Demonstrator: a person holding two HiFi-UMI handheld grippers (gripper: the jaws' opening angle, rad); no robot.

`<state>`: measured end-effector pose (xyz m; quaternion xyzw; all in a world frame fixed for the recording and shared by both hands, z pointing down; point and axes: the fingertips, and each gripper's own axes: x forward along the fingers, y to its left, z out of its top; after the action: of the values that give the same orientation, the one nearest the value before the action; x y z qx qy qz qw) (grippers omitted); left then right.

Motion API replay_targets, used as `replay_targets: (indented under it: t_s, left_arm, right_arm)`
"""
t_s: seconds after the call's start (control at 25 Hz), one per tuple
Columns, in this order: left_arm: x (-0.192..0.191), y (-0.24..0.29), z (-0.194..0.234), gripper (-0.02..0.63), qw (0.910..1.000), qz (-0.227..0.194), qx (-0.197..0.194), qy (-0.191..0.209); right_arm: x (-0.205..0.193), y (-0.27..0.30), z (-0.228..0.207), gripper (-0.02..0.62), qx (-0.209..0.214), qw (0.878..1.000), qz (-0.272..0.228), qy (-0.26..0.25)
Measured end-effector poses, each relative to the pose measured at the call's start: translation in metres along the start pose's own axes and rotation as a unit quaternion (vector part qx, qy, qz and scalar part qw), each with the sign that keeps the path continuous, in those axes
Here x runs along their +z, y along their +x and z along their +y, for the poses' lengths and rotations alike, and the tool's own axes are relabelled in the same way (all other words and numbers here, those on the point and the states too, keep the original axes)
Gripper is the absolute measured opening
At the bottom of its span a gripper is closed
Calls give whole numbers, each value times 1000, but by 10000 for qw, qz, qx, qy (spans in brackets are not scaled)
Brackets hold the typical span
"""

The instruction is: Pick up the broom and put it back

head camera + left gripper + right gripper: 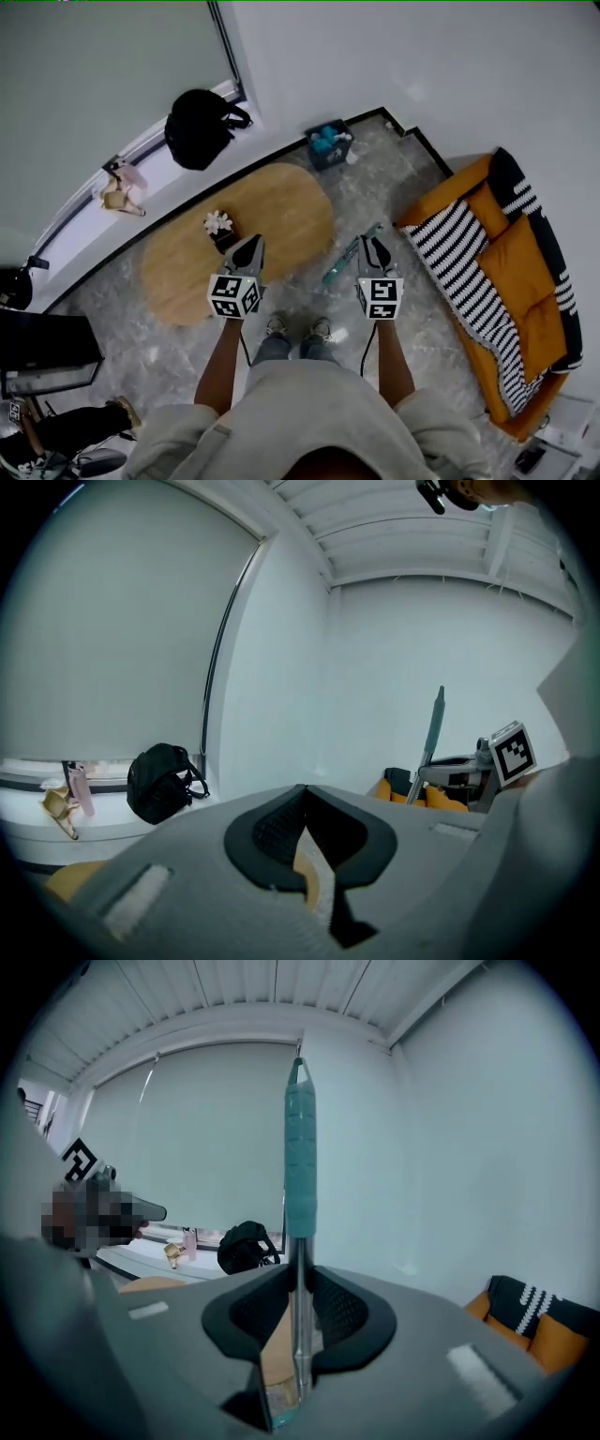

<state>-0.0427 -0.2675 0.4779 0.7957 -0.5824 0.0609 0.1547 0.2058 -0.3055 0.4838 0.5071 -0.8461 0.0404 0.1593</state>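
Observation:
The broom (342, 259) has a teal grip (300, 1157) on a thin metal shaft. My right gripper (373, 242) is shut on that shaft, which runs up between its pads (298, 1274) and stands nearly upright in the right gripper view. From the left gripper view, the handle (434, 724) rises out of the right gripper (450, 772) against the white wall. The broom's head is hidden. My left gripper (251, 242) is beside the right one at about the same height. Its jaws (305, 794) meet at the tips with nothing between them.
An oval wooden table (281, 202) with a small flower pot (221, 227) lies ahead. A black backpack (199, 127) sits on the window sill, and a blue bin (328, 145) is by the wall. An orange sofa with a striped blanket (506, 272) is at the right.

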Motion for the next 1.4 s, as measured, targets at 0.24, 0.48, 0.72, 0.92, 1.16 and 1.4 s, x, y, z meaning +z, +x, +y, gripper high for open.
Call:
replay_targets:
  t_s: [0.24, 0.48, 0.72, 0.92, 1.16, 1.4]
  left_arm:
    - [15, -15, -5, 3, 9993, -251, 285, 22]
    - [15, -45, 11, 3, 9973, -390, 612, -53]
    - [10, -85, 39, 3, 9940, -523, 938, -208]
    - [8, -127, 62, 3, 9905, -670, 1161, -292]
    - [-5, -208, 102, 3, 9840, -753, 1565, -407]
    - [-26, -291, 136, 3, 9766, -780, 1927, -544]
  right_arm:
    - [12, -12, -11, 80, 54, 9998, -174, -120]
    - [14, -11, 6, 80, 230, 9994, -192, -198]
    - [17, -10, 49, 80, 538, 9980, -194, -263]
    - [17, -10, 98, 80, 802, 9962, -126, -322]
    - [17, -16, 175, 80, 1049, 9933, -69, -481]
    - [15, -25, 249, 80, 1321, 9895, -41, -578]
